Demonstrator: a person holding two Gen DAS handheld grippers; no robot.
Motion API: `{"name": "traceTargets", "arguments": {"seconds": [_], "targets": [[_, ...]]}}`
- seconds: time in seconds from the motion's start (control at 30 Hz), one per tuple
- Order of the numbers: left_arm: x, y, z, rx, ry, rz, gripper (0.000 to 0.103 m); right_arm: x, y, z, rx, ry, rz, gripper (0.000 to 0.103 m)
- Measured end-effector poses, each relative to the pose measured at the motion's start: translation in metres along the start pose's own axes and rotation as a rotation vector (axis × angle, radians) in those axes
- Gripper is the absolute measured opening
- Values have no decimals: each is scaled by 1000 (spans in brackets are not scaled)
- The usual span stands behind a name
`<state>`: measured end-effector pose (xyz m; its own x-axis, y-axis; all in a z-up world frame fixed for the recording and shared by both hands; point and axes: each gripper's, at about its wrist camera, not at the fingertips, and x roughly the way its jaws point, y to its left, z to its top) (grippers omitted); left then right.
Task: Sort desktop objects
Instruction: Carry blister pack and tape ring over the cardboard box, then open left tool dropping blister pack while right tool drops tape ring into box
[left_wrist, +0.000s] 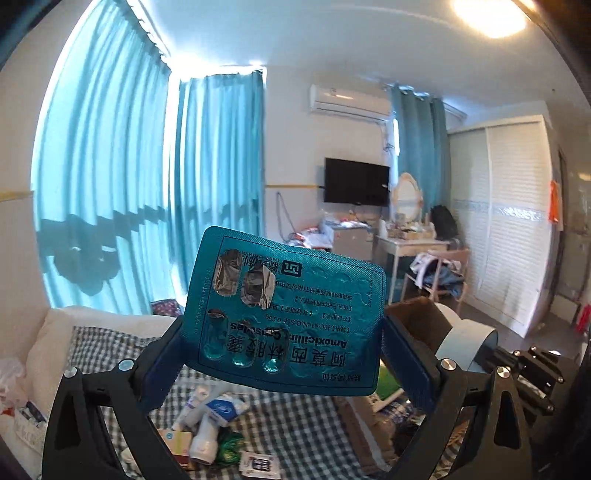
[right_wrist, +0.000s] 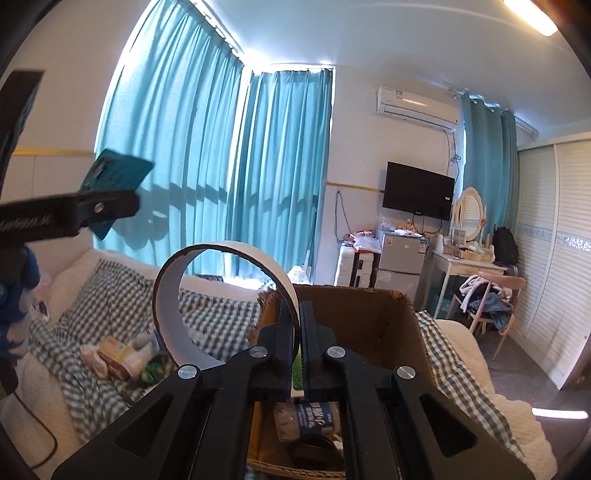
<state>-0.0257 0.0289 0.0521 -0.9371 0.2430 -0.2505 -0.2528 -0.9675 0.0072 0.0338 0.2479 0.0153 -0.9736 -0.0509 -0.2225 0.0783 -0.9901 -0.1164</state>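
Two claws, left claw pinching blister pack, right claw clamped on tape ring

a teal foil blister pack of capsules, printed side facing the camera and upside down, fills the centre of the left wrist view, tilted, with several pockets torn open. a white paper tape ring with a brown inner face stands upright at centre left of the right wrist view. small packets and bottles lie heaped on the checked blanket at lower centre.

Teal blister pack (silver foil holes); white tape ring; checked blanket.
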Motion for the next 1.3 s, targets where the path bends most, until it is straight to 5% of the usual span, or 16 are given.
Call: {"name": "traceTargets", "arguments": {"seconds": [0.57, 1.3], "targets": [[91, -88, -29, 33, 145, -146, 100, 34, -94, -45, 174, 103, -136, 3], [188, -149, -63, 118, 343, -238, 101, 93, -117, -95, 266, 340, -133, 7]]}}
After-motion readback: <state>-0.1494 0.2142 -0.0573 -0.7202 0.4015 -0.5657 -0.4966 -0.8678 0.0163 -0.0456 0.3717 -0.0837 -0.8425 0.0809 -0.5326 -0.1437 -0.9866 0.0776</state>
